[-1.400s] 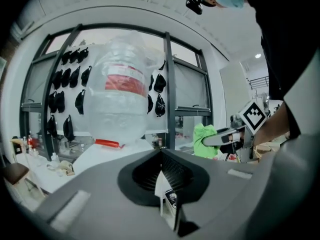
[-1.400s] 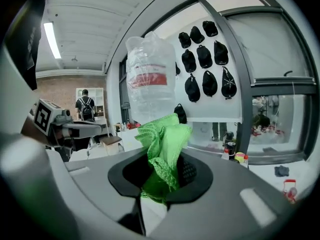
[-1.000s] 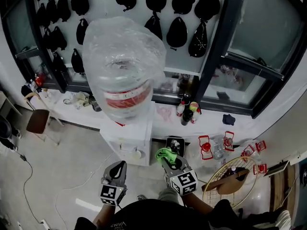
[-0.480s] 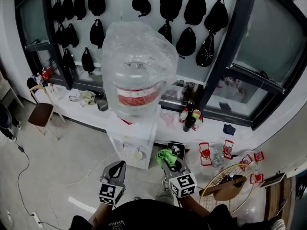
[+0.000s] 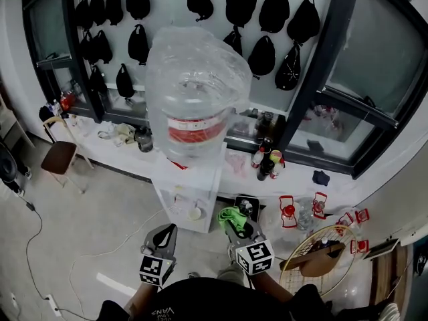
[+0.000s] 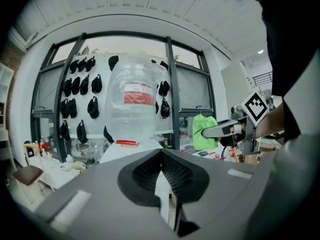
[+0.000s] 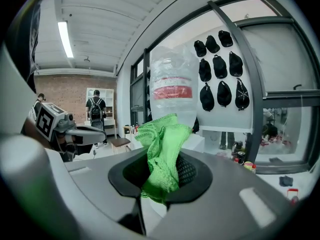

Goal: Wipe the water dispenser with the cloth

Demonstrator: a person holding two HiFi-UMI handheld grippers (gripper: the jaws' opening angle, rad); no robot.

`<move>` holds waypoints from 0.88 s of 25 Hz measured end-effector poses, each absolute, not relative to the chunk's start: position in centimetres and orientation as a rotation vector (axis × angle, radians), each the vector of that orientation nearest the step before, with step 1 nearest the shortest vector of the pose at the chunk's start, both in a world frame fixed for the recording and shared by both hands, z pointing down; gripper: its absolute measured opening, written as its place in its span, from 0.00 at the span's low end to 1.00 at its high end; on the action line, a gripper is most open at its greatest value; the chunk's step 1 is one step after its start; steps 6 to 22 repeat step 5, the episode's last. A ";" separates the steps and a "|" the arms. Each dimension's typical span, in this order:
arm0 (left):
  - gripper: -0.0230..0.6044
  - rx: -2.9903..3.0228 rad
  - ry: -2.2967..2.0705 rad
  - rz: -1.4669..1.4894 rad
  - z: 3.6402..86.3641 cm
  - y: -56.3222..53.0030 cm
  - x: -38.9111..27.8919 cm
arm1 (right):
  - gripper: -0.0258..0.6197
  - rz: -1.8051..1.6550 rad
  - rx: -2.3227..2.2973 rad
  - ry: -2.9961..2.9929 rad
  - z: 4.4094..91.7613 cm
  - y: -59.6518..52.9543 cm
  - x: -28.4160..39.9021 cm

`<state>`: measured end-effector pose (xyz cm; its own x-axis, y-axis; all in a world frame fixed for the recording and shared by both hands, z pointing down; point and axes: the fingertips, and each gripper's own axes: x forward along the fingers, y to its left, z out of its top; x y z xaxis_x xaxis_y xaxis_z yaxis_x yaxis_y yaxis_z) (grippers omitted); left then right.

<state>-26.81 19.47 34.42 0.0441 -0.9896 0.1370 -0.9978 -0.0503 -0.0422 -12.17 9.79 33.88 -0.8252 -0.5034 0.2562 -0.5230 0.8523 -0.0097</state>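
Nearest me, at 6 o'clock in the head view, I had both grippers side by side. The left gripper [image 5: 167, 231] had its jaws pressed together with nothing between them. At its 3 o'clock, the right gripper [image 5: 239, 227] was clamped on the bunched bright-green microfibre cloth [image 7: 162, 149], which stuck up past the jaw tips. Beyond them, toward 12 o'clock, stood the white box-shaped water dispenser [image 5: 189, 191]; the cloth sat near it at its 4 o'clock, not touching it. A large clear plastic bottle with a red label [image 5: 194, 85], wrapped in film, sat on top. Farther off, black bags [image 5: 254, 5] hung on the white wall.
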 end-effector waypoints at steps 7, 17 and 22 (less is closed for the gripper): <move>0.04 2.217 -2.119 0.201 34.5 19.6 -26.9 | 0.18 0.104 0.786 -2.782 33.8 9.9 -12.4; 0.04 2.217 -2.119 0.201 34.5 19.6 -26.9 | 0.18 0.104 0.786 -2.782 33.8 9.9 -12.4; 0.04 2.217 -2.119 0.201 34.5 19.6 -26.9 | 0.18 0.104 0.786 -2.782 33.8 9.9 -12.4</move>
